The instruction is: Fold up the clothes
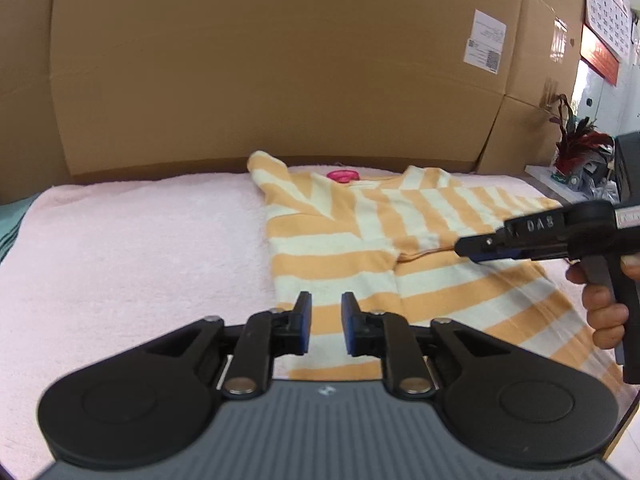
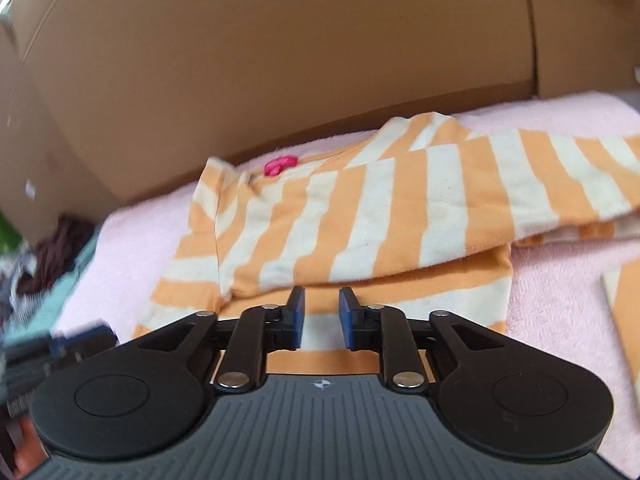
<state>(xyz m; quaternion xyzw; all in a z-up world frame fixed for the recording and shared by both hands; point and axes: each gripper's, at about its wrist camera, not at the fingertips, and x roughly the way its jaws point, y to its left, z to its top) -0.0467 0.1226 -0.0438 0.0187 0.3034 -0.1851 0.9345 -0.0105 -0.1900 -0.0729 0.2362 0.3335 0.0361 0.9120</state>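
An orange-and-cream striped shirt (image 1: 352, 236) lies flat on a pink towel (image 1: 140, 240), with a pink label (image 1: 343, 176) at its collar. One sleeve is folded across the body (image 2: 400, 216). My left gripper (image 1: 326, 312) hovers over the shirt's lower left part, jaws a little apart with nothing between them. My right gripper (image 2: 322, 308) is open over the lower body below the folded sleeve, also with nothing in it. In the left wrist view the right gripper (image 1: 480, 246) reaches in from the right, held by a hand (image 1: 604, 312).
A wall of cardboard boxes (image 1: 260, 60) stands right behind the towel. A plant (image 1: 580, 140) and a calendar (image 1: 604, 12) are at the far right. Dark clothing (image 2: 56, 248) is heaped off the towel's left end. Bare towel stretches left of the shirt.
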